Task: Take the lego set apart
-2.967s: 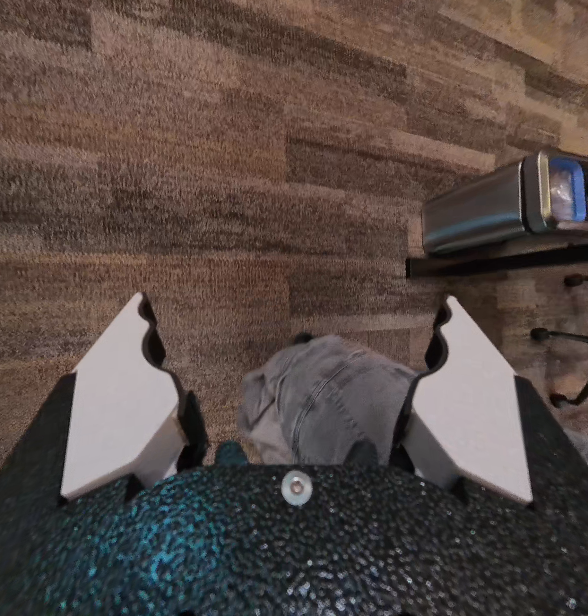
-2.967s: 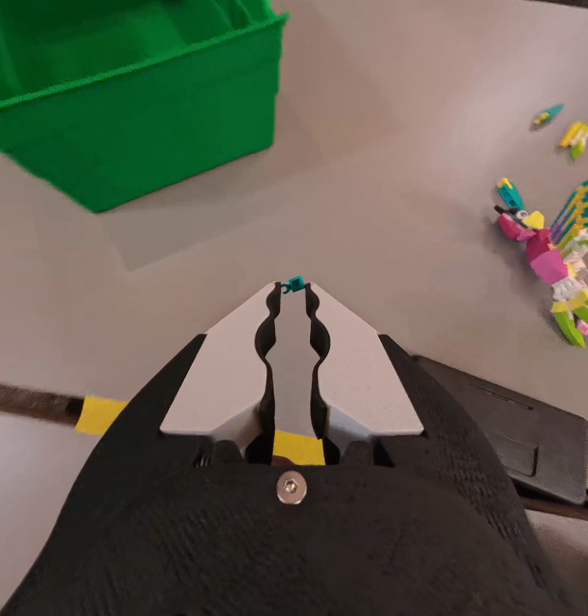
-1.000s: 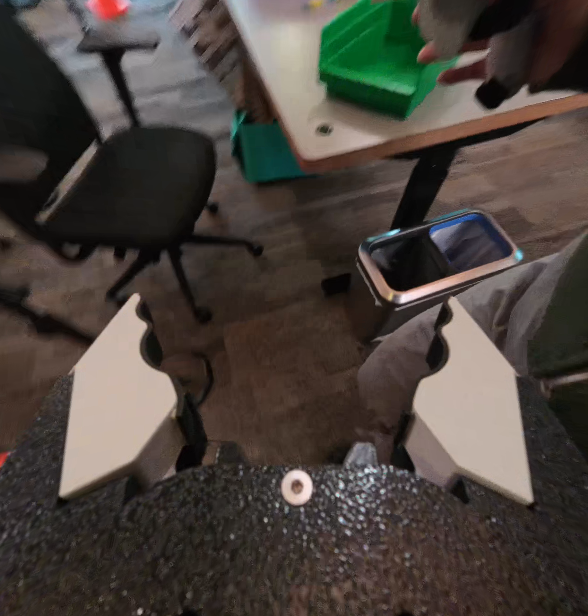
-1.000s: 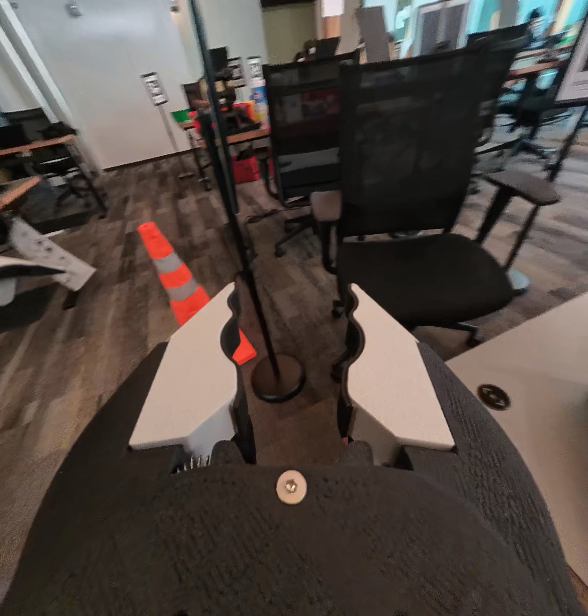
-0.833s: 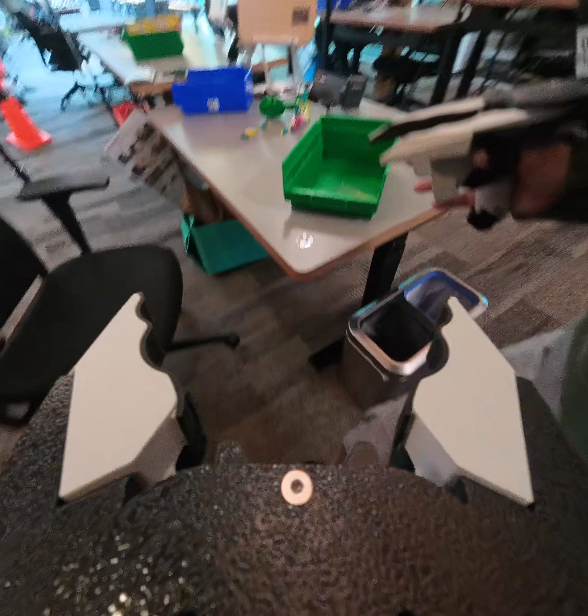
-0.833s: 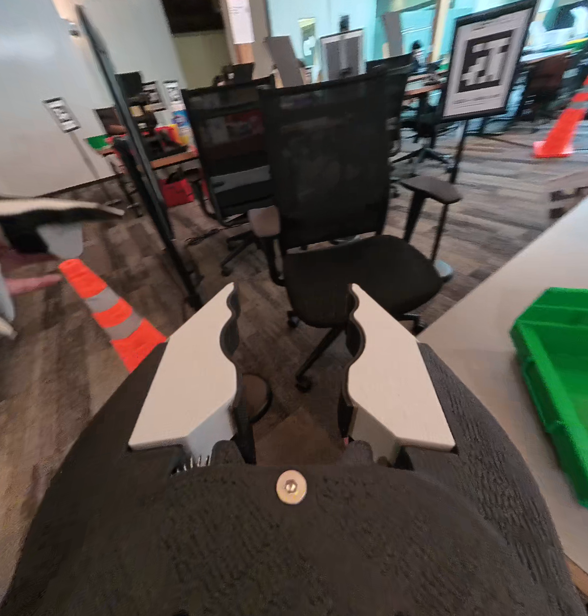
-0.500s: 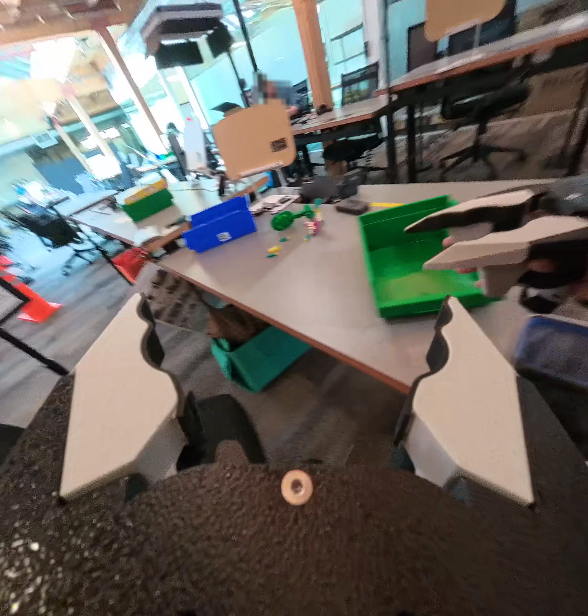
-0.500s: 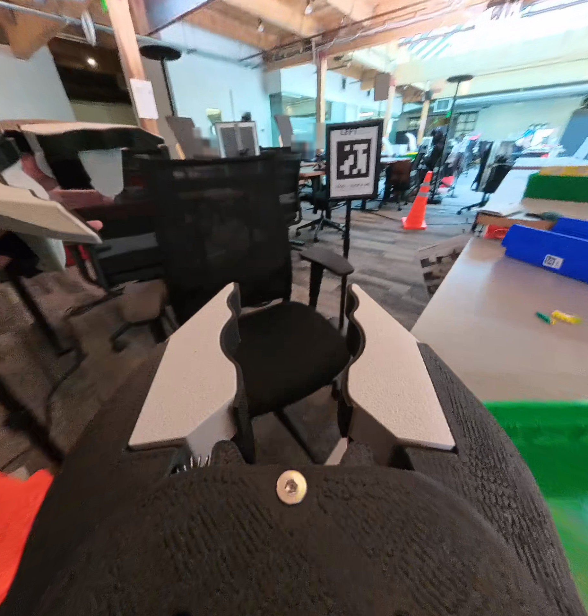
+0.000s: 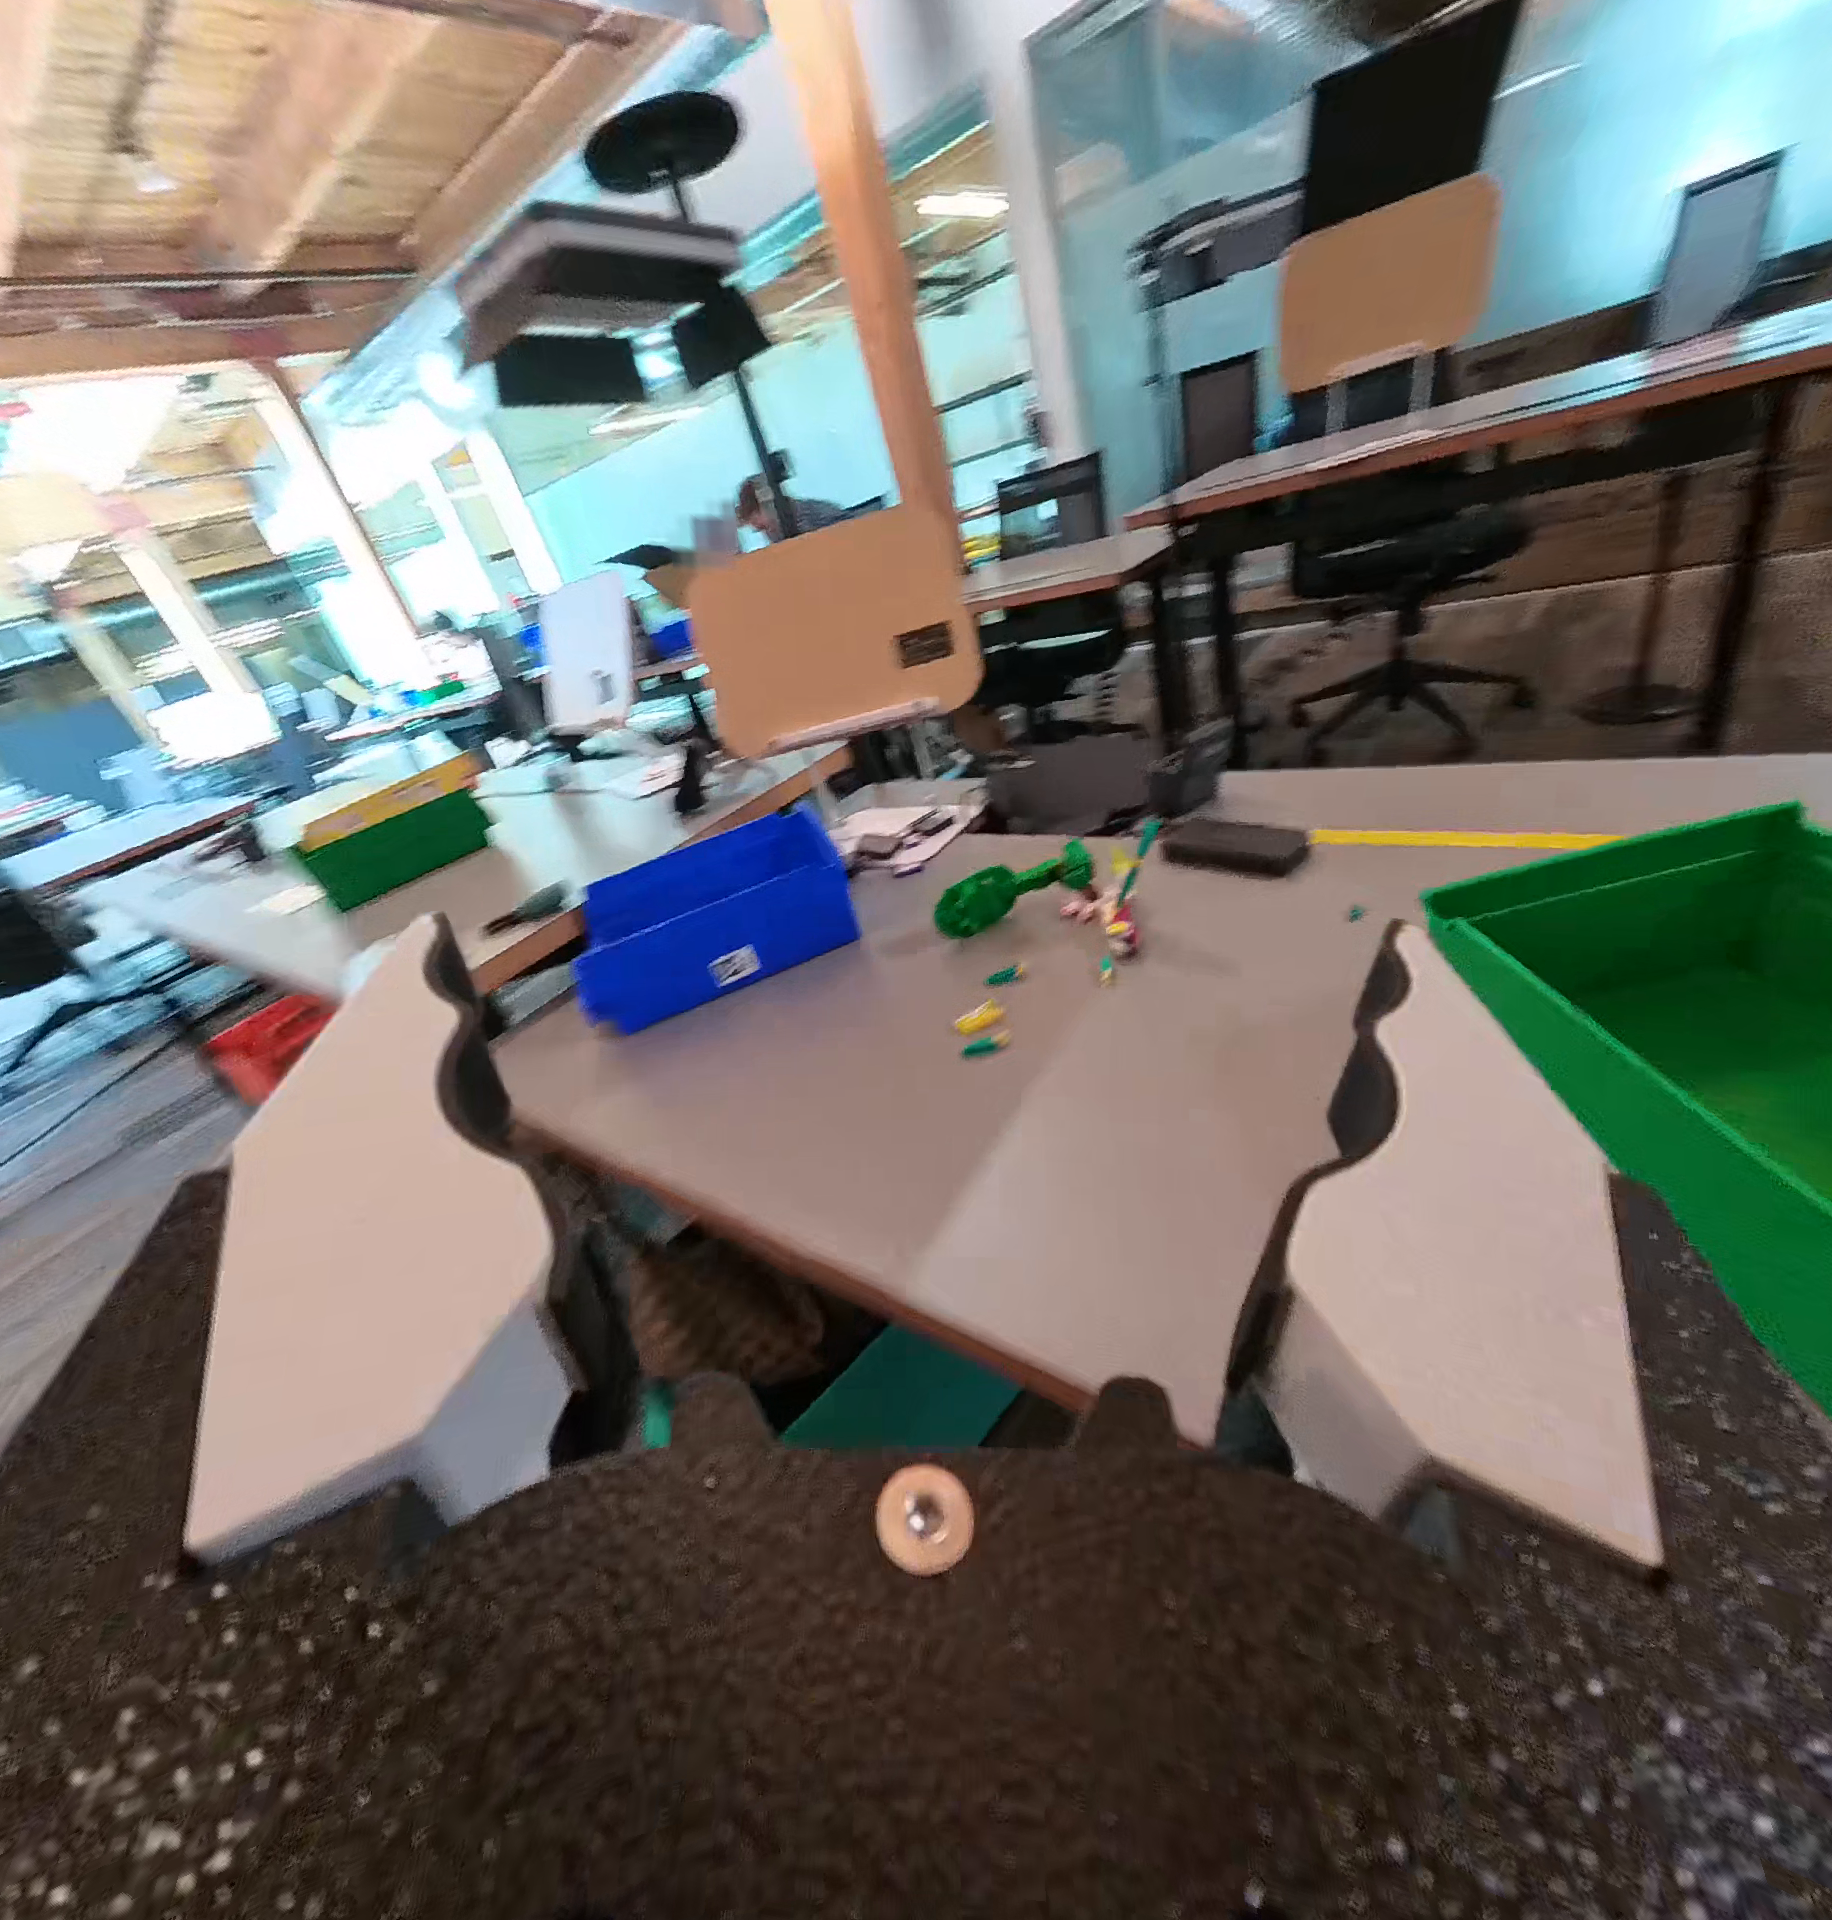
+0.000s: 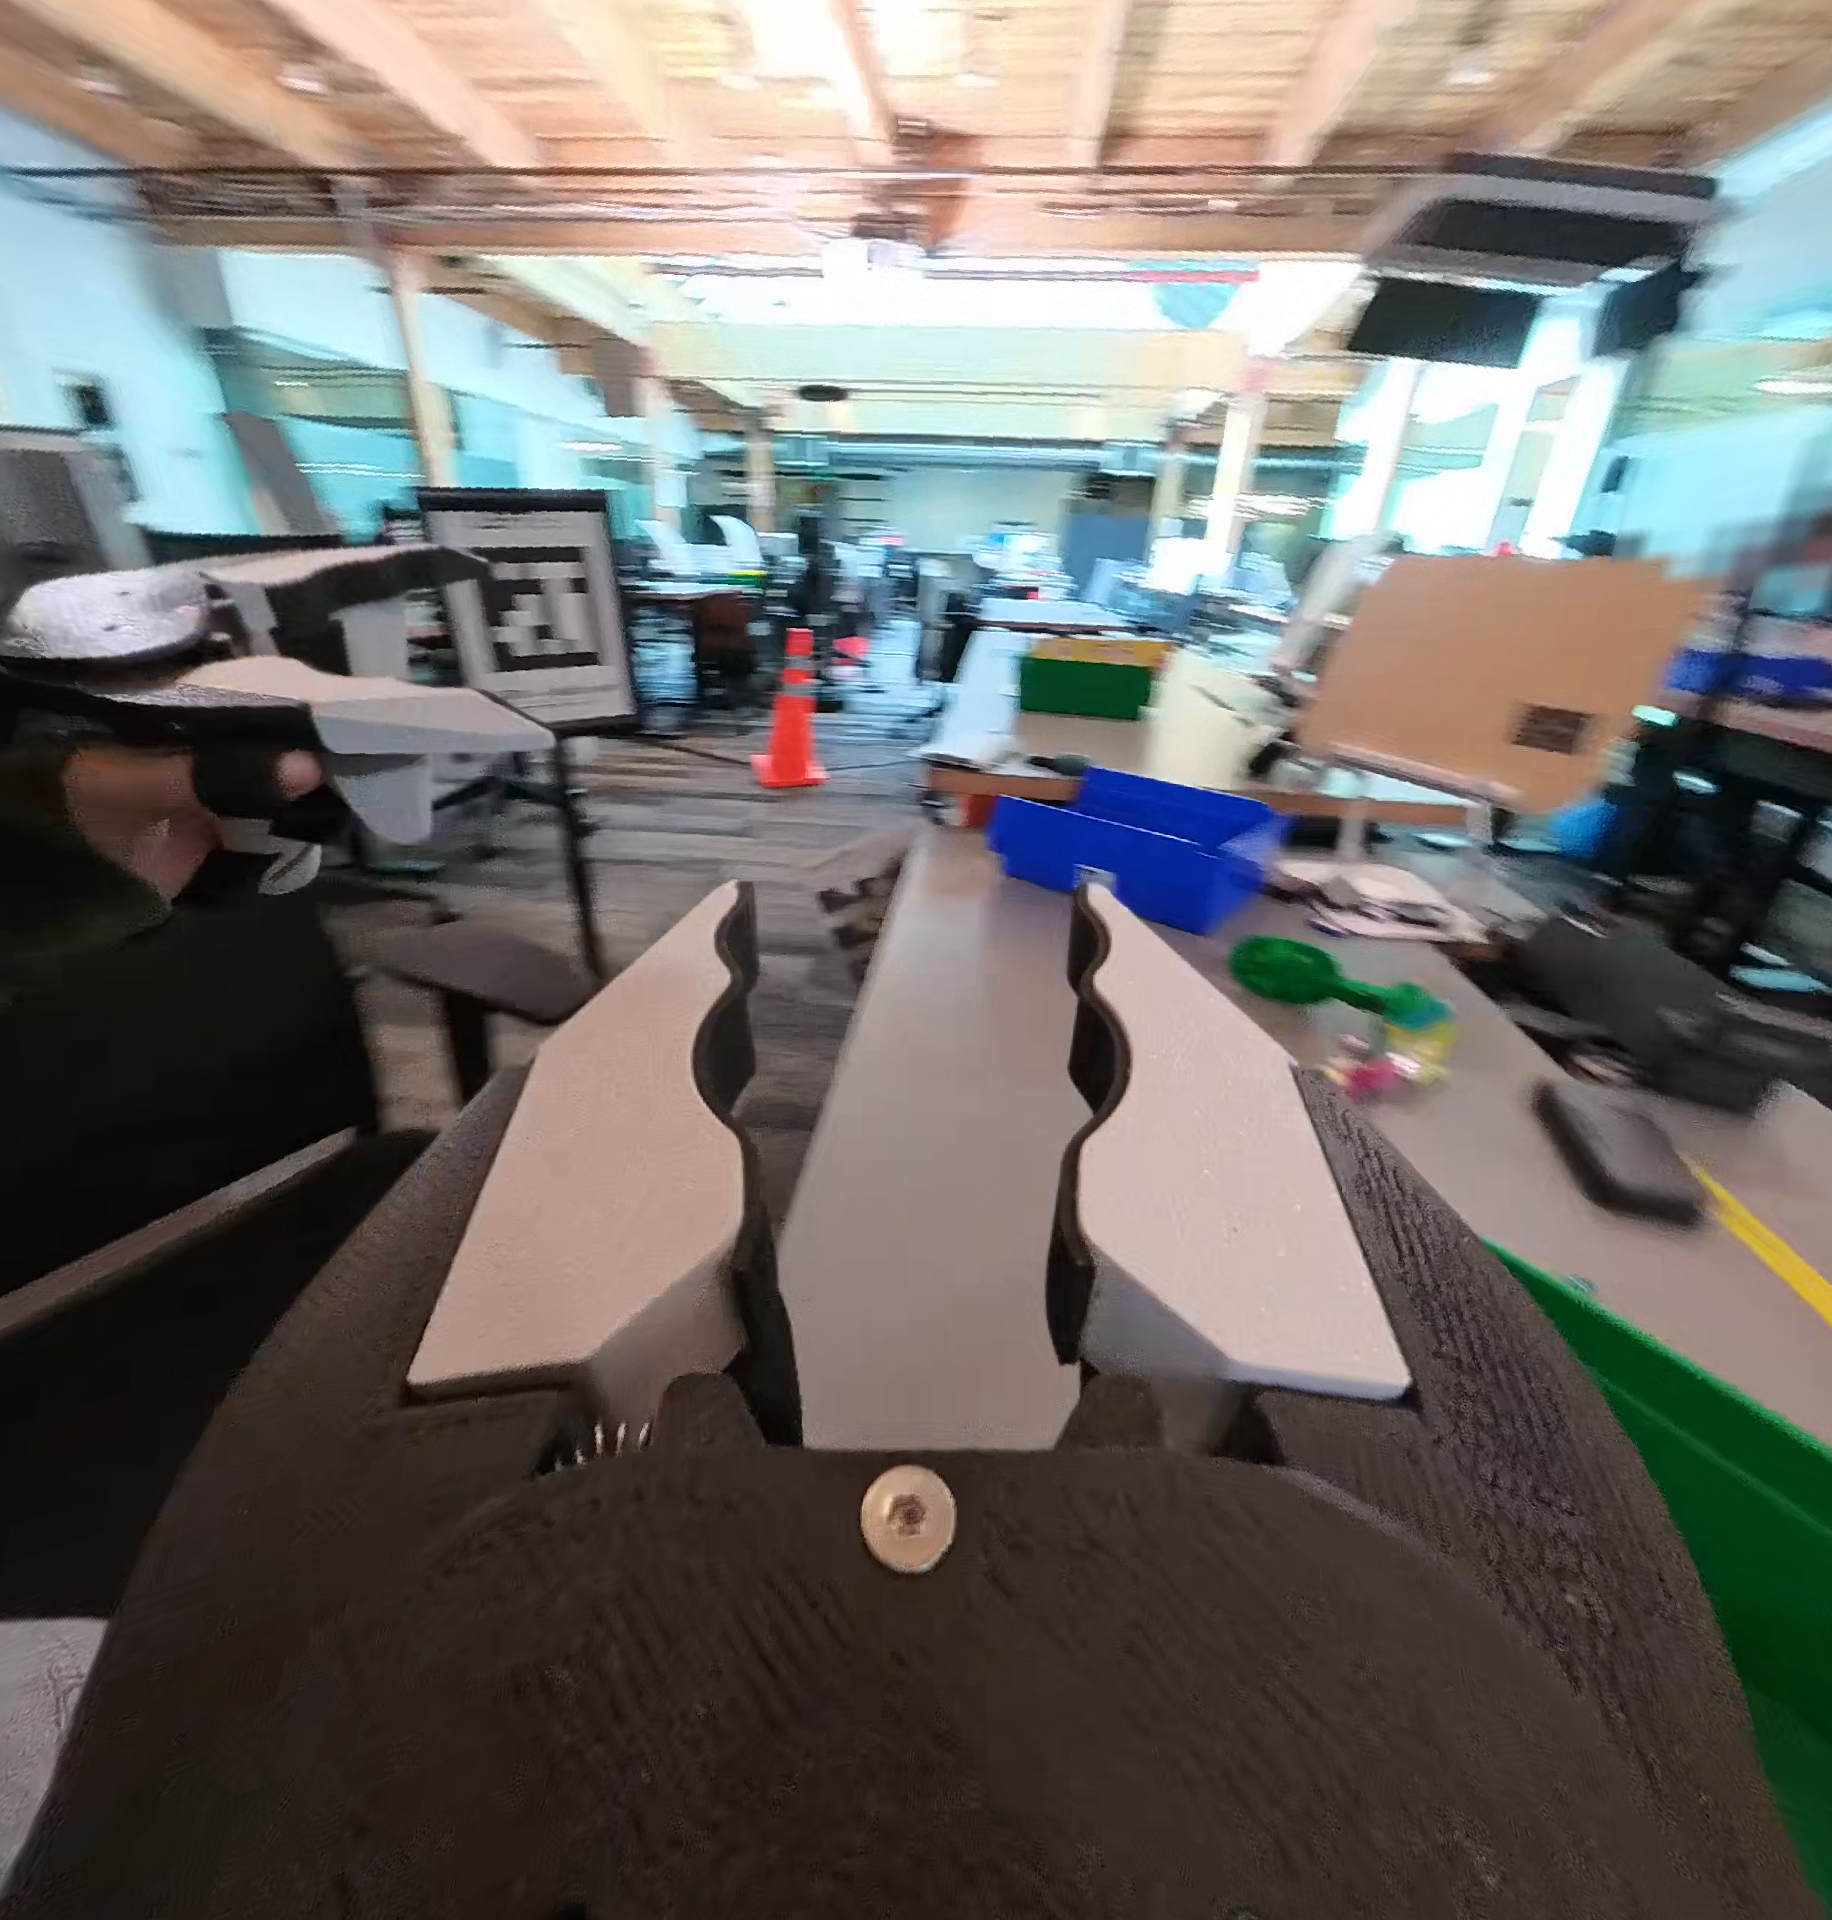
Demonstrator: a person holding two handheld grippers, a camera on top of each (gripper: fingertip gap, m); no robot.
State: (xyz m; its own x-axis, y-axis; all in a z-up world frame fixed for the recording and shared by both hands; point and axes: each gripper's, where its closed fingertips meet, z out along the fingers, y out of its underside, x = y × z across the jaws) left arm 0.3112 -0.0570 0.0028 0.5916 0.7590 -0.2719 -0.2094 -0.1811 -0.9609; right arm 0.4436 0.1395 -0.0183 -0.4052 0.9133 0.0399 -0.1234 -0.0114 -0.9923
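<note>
The left tool [image 9: 917, 940] is wide open and holds nothing. The right tool [image 10: 910, 902] is half open, also without anything inside.

Both views motion-blurred. Lego set [image 9: 1104, 906] beyond the green bin [image 9: 1670, 1023] too small and smeared to separate parts; loose pieces [image 9: 983, 1029] left of the bin only coloured specks. Bin cut by right edge in both views. In right wrist view, left gripper [image 10: 455, 675] far left of the bin, hand [image 10: 164, 810] cut by frame edge, fingertips blurred
</note>
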